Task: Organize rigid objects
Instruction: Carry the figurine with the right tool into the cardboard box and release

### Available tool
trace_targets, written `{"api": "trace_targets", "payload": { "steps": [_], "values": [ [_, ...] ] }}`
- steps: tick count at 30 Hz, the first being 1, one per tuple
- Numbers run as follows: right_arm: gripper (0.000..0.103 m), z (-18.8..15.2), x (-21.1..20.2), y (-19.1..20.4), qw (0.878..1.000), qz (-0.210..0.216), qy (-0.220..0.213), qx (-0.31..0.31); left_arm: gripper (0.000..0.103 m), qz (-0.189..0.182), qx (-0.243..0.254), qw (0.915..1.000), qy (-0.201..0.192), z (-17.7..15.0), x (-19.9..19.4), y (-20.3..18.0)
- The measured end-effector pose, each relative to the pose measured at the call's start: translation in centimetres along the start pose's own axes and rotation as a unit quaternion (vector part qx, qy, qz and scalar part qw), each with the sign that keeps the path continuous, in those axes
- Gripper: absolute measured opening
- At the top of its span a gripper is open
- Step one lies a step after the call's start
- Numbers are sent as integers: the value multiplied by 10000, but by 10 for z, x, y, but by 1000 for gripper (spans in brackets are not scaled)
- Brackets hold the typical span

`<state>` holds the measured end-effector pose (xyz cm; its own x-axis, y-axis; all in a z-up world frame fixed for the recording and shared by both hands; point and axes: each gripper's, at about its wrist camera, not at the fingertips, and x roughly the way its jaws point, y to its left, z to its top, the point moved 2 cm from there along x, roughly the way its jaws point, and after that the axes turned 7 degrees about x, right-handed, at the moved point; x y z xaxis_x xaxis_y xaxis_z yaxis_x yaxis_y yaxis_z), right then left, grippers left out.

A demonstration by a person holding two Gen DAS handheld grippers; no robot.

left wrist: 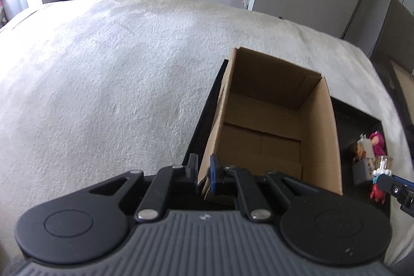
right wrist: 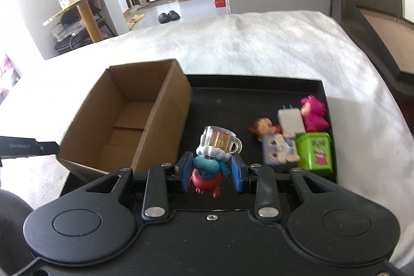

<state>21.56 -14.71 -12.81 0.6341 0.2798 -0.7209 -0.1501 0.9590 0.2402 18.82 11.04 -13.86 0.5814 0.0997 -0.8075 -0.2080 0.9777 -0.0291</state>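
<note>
The right gripper [right wrist: 211,172] clamps the blue-and-red figurine [right wrist: 210,167] just right of the cardboard box [right wrist: 129,120]; the left gripper [left wrist: 204,172] pinches the box's near wall. The top-heavy figurine could twist loose, missing the box.

The cardboard box [right wrist: 124,118] at centre-left of the right wrist view is plain brown inside and out, sitting on a black tray [right wrist: 258,87] over a cream, nubbly blanket [right wrist: 258,43]. Low in the middle, blue pads [right wrist: 236,172] flank a blue-and-red figurine [right wrist: 208,170] with a white ruffle and a clear amber mug on top. At the right lie a hot-pink plush toy [right wrist: 313,113], a white charger [right wrist: 289,119], a lime-green box [right wrist: 314,150] with red print, and a brown-haired doll [right wrist: 264,127].
</note>
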Motion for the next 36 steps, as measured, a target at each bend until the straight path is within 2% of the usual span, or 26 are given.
{"api": "trace_targets", "payload": {
  "steps": [8, 21, 28, 36],
  "values": [
    [31, 12, -3, 43, 9993, 85, -152, -320, 9, -327, -90, 9994, -31, -1, 4, 9],
    [31, 17, 17, 105, 9959, 253, -7, -864, 9, -752, -251, 9968, 70, -2, 18, 21],
    [32, 17, 34, 119, 9945, 313, 137, -987, 9, -955, -325, 9947, 205, -3, 31, 26],
    [32, 13, 54, 130, 9930, 453, 319, -1043, 9, -1042, -368, 9937, 180, -4, 35, 30]
  ]
}}
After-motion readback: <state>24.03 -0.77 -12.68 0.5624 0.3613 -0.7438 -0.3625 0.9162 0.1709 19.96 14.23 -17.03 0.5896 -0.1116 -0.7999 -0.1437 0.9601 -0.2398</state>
